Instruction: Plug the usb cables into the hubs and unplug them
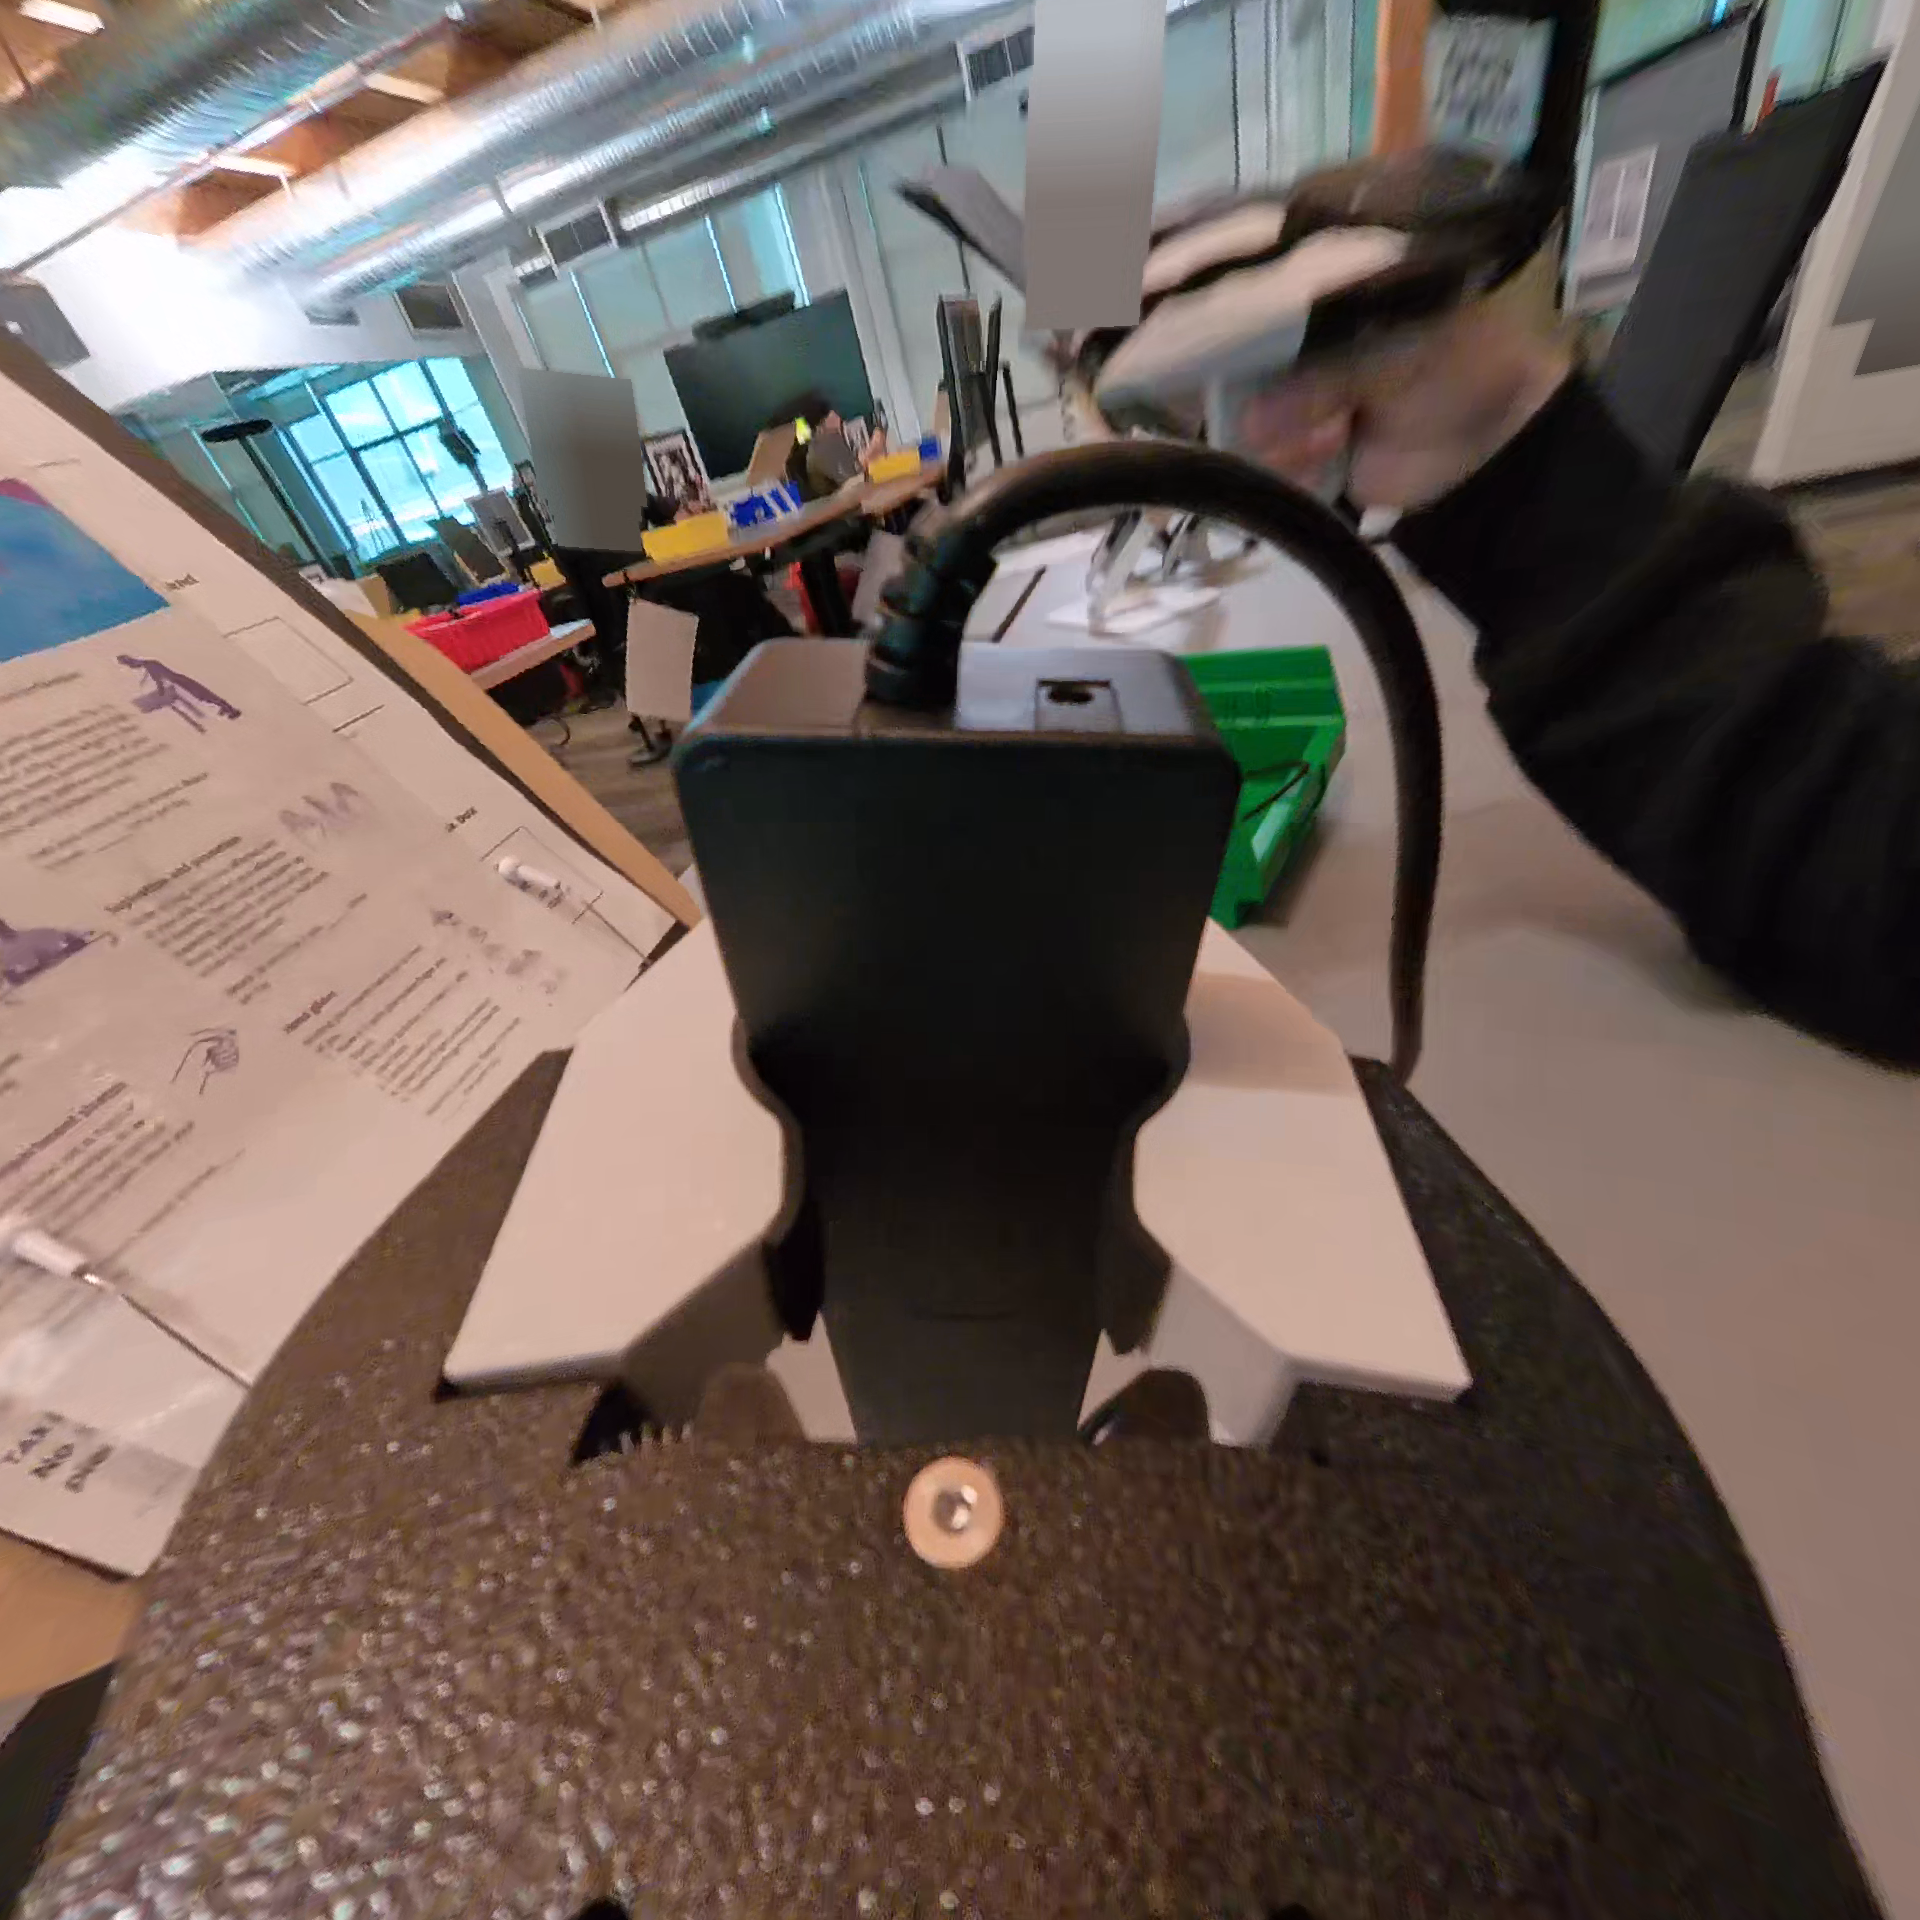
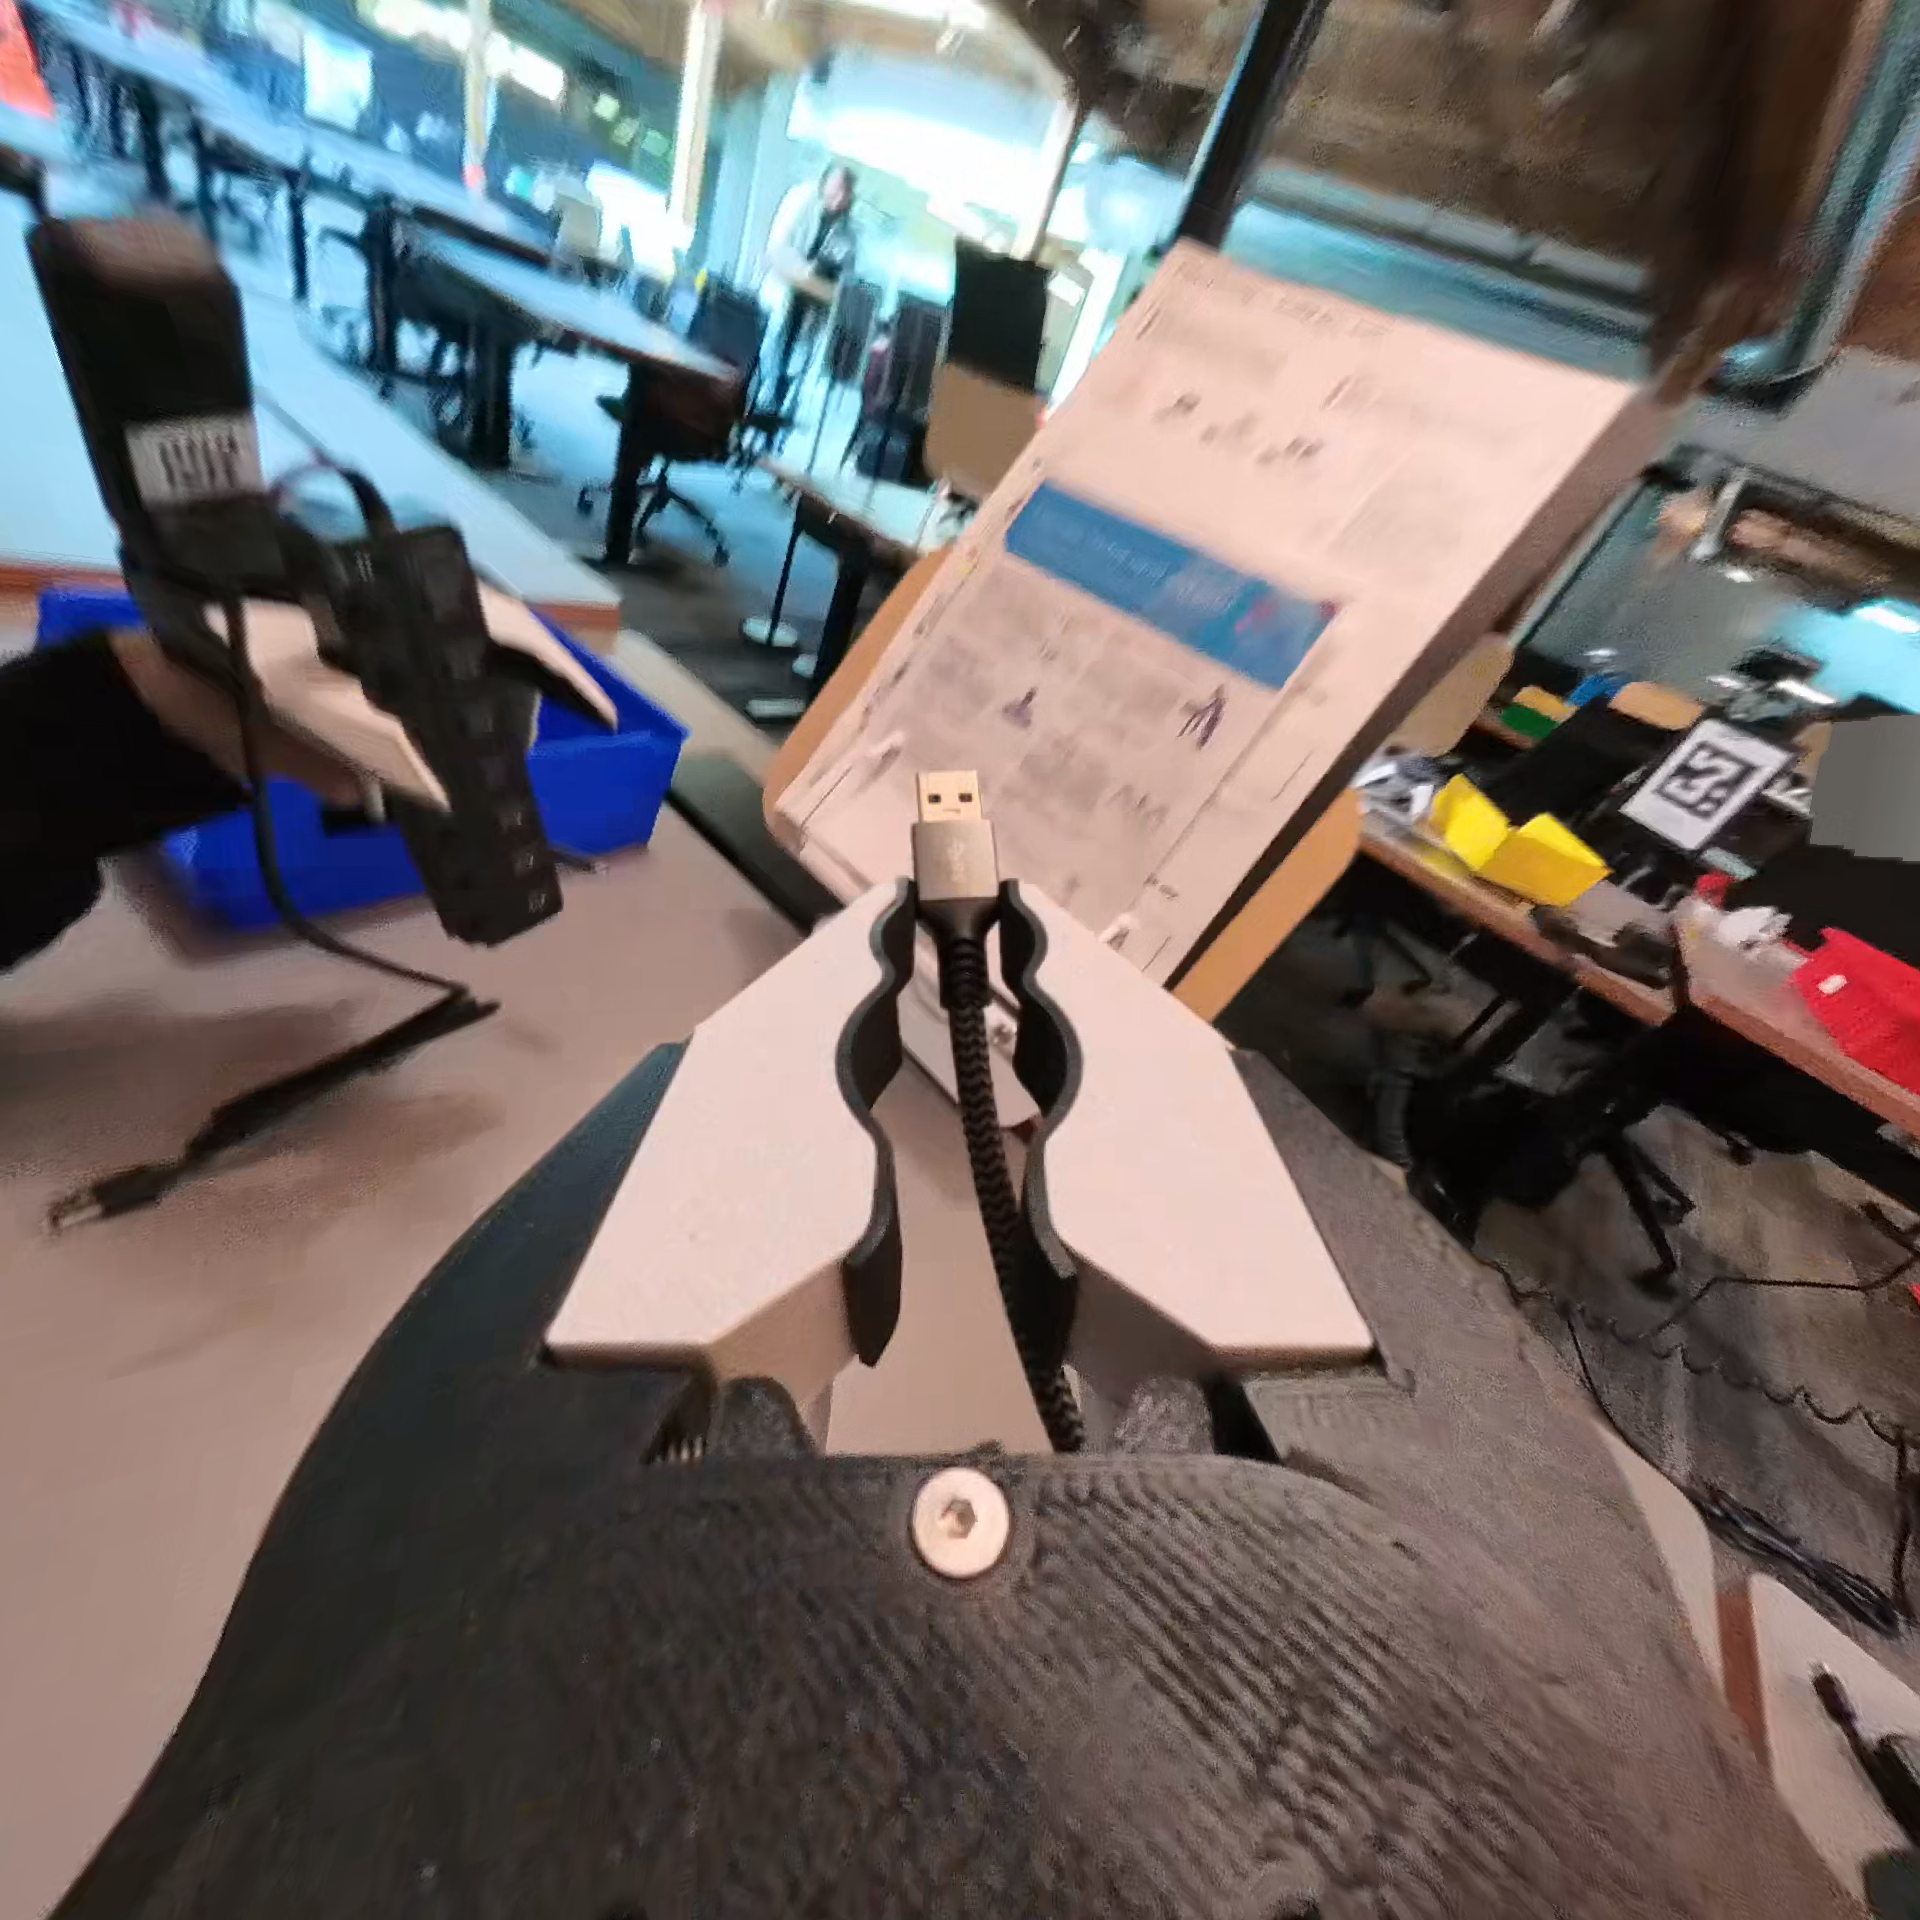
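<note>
My left gripper [image 1: 961, 997] is shut on a black USB hub [image 1: 956, 883] and holds it above the table, its end face pointing away. The hub's own black cable [image 1: 1382, 665] arcs from that end down to the right. My right gripper [image 2: 956, 904] is shut on a braided black USB cable [image 2: 982, 1132]; its silver plug [image 2: 951, 831] sticks out past the fingertips. In the right wrist view the hub [image 2: 457, 727] in the left gripper shows at upper left, apart from the plug, with several ports along its side. The right gripper [image 1: 1236, 322] shows blurred in the left wrist view.
A tilted cardboard board with a printed sheet [image 1: 239, 935] stands at the table's far side, also in the right wrist view [image 2: 1195, 623]. A green bin [image 1: 1278, 769] and a blue bin [image 2: 582, 790] sit on the grey table [image 1: 1662, 1195]. A loose cable end [image 2: 114, 1200] lies on the table.
</note>
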Tool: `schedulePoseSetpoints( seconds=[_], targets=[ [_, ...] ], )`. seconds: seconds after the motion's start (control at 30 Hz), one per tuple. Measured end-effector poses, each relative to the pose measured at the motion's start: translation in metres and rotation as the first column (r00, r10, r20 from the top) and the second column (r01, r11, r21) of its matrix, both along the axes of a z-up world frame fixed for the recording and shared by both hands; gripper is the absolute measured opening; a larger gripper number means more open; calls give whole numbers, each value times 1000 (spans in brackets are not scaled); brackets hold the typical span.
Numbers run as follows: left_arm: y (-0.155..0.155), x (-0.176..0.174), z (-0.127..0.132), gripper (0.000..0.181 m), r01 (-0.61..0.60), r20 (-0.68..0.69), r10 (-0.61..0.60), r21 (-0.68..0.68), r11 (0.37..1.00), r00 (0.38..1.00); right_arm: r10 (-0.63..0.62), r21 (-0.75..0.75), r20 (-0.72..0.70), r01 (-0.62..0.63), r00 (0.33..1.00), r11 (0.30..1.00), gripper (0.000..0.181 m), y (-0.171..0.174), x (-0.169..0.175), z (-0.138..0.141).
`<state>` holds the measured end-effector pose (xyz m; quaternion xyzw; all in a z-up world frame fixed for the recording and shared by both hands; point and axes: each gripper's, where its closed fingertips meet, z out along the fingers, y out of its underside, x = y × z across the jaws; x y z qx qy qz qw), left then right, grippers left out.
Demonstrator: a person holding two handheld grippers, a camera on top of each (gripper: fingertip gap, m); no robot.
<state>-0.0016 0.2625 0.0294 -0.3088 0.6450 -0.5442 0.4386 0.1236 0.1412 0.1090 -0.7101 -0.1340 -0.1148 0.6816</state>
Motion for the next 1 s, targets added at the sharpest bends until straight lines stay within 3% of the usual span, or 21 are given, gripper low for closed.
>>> schedulePoseSetpoints(
  seconds=[0.2,0.37,0.53,0.63,0.77,0.83,0.93,1.0],
  targets=[
    [-6,0,6,61,27,16,-27,-23,999,1000,-241,106,-116,253,964,962,15,-55,30,30],
    [-14,1,4,61,45,-5,-45,-6,999,999,-316,40,-239,335,918,942,15,-72,57,14],
    [-19,5,-2,62,56,-35,-56,13,998,998,-373,-148,-332,343,866,928,15,-79,84,-29],
    [-23,9,-6,61,68,-51,-67,12,998,996,-525,-333,-241,438,817,835,15,-91,102,-62],
    [-28,13,-11,61,84,-68,-83,8,996,994,-449,-412,-260,323,855,852,15,-79,91,-82],
    [-29,14,-13,61,86,-76,-85,10,996,993,-478,-497,-246,313,843,809,15,-80,95,-101],
    [-30,16,-15,61,93,-80,-92,7,996,993,-581,-642,-185,350,793,682,15,-90,114,-137],
    [-31,16,-16,61,95,-85,-94,8,995,992,-603,-669,-185,350,776,656,15,-91,124,-149]
  ],
)
